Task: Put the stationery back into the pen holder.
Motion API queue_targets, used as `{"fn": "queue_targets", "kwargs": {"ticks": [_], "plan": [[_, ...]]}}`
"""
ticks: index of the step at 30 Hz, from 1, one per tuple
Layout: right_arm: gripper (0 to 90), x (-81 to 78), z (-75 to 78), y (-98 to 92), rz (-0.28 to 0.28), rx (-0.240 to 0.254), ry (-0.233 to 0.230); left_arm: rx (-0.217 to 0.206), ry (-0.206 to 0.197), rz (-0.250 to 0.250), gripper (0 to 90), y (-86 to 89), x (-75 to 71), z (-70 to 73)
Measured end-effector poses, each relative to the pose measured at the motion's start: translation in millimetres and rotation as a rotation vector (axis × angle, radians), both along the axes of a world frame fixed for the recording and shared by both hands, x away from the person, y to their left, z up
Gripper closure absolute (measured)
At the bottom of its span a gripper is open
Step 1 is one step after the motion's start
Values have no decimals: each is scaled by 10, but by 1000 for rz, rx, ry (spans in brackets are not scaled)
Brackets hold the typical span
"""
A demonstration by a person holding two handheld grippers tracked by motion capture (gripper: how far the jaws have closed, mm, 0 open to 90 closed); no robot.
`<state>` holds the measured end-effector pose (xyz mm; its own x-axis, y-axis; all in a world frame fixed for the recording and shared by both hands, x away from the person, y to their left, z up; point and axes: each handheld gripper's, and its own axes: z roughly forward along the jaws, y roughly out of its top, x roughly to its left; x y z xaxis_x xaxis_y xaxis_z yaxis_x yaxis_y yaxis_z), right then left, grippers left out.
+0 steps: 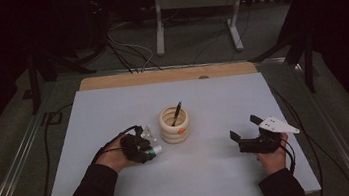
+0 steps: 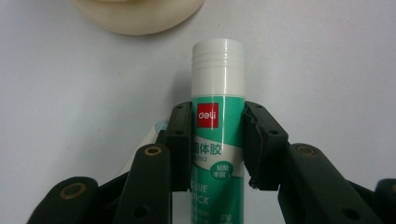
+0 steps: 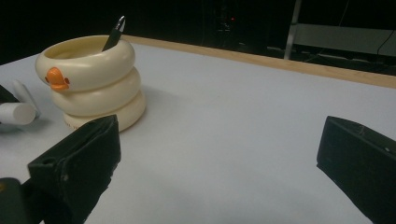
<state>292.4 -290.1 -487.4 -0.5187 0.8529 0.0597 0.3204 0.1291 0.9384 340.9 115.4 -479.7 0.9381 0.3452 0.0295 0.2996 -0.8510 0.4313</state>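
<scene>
A green glue stick [image 2: 218,135] with a white cap lies on the white table, pointing toward a cream ringed pen holder [image 1: 174,124]. My left gripper [image 2: 218,116] is shut on it, both black pads pressed against its green body. In the high view the left gripper [image 1: 143,149] and the glue stick [image 1: 158,151] sit just left of the holder. The holder [image 3: 93,79] has an orange duck bill on its side, and a dark pen [image 3: 114,32] stands in it. At the table's right, my right gripper [image 1: 245,127] is open, with nothing between its jaws [image 3: 224,154].
A small pale object [image 1: 147,131] lies beside the left gripper, near the holder. The white tabletop [image 1: 222,172] ends in a wooden strip [image 1: 167,75] at the far side. Beyond it stand a metal frame [image 1: 195,5] and loose cables on the floor.
</scene>
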Motion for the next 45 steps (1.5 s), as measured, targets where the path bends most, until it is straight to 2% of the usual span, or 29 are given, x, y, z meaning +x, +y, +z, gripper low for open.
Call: {"fn": "queue_targets", "kwargs": {"ticks": [22, 39, 40, 45], "plan": [[0, 2, -2, 0, 0, 2, 2, -53, -27, 34, 665, 56, 14, 96], [0, 5, -6, 3, 2, 5, 4, -81, -77, 56, 665, 72, 16, 222], [0, 6, -5, 2, 4, 4, 3, -95, -83, 64, 665, 82, 21, 245], [0, 5, -5, 1, 5, 2, 2, -108, -97, 75, 665, 98, 29, 290]]}}
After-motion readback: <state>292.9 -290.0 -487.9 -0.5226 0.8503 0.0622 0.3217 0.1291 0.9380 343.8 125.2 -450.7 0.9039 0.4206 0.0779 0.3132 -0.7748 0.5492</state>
